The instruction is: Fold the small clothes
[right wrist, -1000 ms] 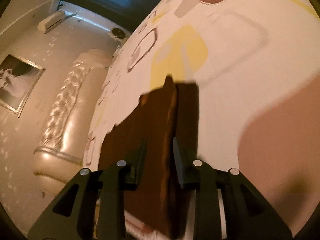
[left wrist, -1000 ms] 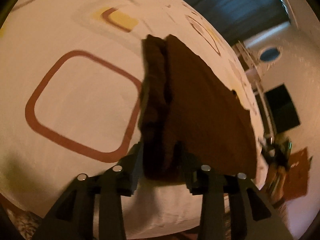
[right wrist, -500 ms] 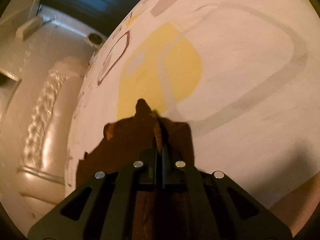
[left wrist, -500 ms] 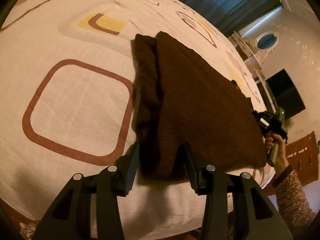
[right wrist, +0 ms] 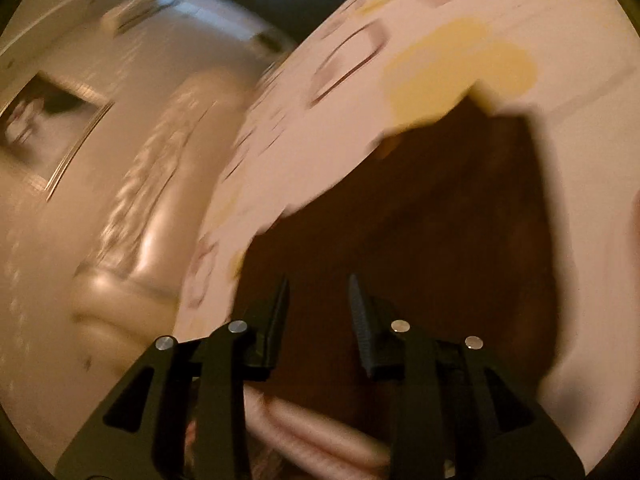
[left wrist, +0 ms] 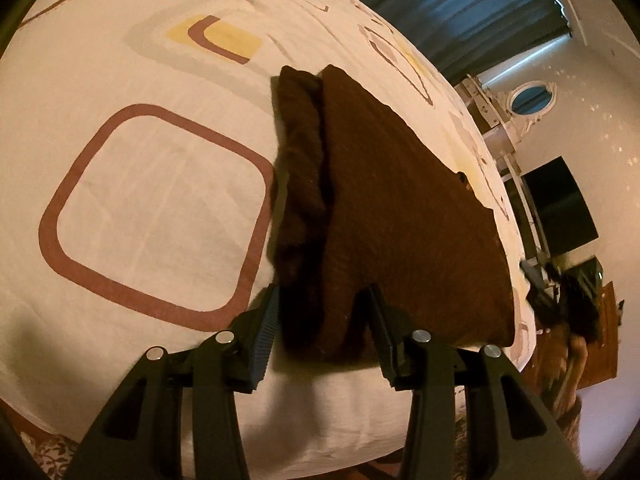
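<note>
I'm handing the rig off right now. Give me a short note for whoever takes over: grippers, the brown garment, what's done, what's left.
Left gripper: jaws apart around the near corner of the brown garment; no clamp visible.
Right gripper: just reopened, nothing between its jaws, garment below; view blurred.
Garment: lying flat on the patterned bedsheet, one side folded over, thicker roll along its left edge.
Left: probably further folds; check neatness.
</note>
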Demonstrator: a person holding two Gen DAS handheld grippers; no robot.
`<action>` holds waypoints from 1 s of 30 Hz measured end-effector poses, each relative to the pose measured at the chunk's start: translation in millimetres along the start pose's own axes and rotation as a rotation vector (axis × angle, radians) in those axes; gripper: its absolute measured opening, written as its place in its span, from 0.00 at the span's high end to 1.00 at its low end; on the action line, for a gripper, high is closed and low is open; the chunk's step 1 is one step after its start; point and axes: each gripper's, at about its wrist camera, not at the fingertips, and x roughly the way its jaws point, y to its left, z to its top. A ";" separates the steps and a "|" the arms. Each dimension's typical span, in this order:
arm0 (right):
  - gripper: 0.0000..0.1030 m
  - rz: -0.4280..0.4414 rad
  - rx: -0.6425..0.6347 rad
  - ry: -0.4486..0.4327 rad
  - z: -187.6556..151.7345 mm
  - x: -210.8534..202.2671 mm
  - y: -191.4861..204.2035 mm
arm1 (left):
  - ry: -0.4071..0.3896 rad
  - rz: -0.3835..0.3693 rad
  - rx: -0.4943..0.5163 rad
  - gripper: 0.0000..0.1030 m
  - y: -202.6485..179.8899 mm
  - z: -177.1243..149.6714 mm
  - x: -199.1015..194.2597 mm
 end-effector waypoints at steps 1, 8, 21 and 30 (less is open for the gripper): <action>0.70 0.019 -0.008 0.027 -8.7 7.0 6.9 | 0.000 -0.002 -0.004 0.57 0.4 0.1 0.0; 0.69 -0.031 0.006 0.195 -60.0 59.2 12.2 | -0.003 -0.011 -0.013 0.57 2.1 0.3 0.4; 0.74 0.003 0.047 0.163 -81.4 69.3 -9.6 | -0.033 -0.094 -0.029 0.48 5.6 34.3 -16.5; 0.74 0.026 0.057 0.147 -82.0 62.8 -19.1 | 0.048 -0.212 -0.162 0.46 24.6 88.8 36.3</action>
